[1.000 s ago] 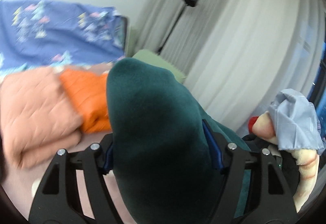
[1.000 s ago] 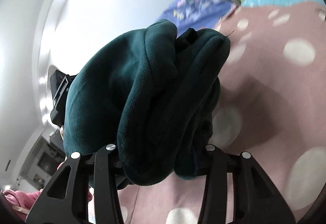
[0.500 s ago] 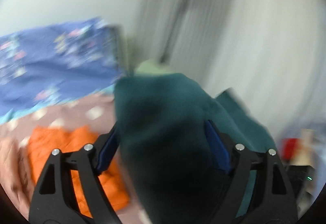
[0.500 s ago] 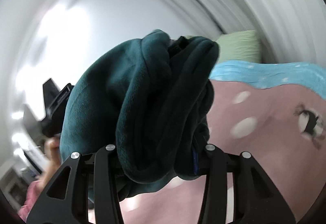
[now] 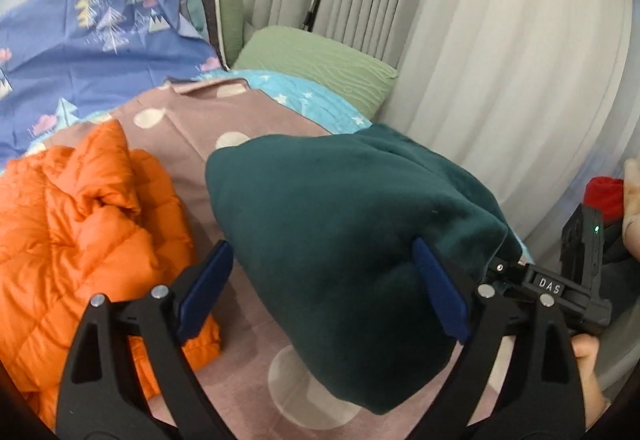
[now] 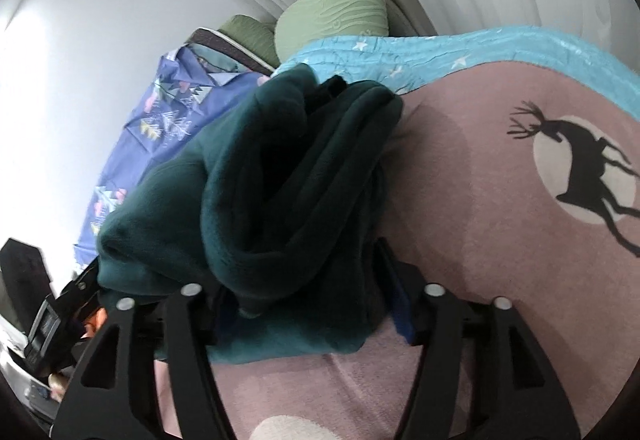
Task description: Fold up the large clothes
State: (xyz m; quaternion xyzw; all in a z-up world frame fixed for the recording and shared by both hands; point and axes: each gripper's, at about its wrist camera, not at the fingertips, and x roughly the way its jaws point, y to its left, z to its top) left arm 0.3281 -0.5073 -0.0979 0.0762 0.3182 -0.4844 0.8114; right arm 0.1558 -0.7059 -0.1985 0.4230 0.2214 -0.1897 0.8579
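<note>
A folded dark green fleece garment (image 5: 340, 236) is held between both grippers just above the pink dotted bedcover (image 5: 248, 324). My left gripper (image 5: 320, 280) has its blue pads wide apart around the thick bundle, pressing its sides. My right gripper (image 6: 308, 304) is shut on the other end of the same bundle (image 6: 280, 176), whose layered folds face the camera. The right gripper's body also shows at the right of the left wrist view (image 5: 560, 284).
An orange quilted jacket (image 5: 80, 224) lies on the bed to the left of the bundle. A blue patterned sheet (image 5: 100, 52) and green pillows (image 5: 316, 60) lie at the head. Curtains (image 5: 500, 60) hang on the right. A deer print (image 6: 580, 168) marks the cover.
Both grippers have carried the green bundle down toward the bedcover and tilted forward. The orange jacket now sits closer on the left. The grip on the bundle is unchanged.
</note>
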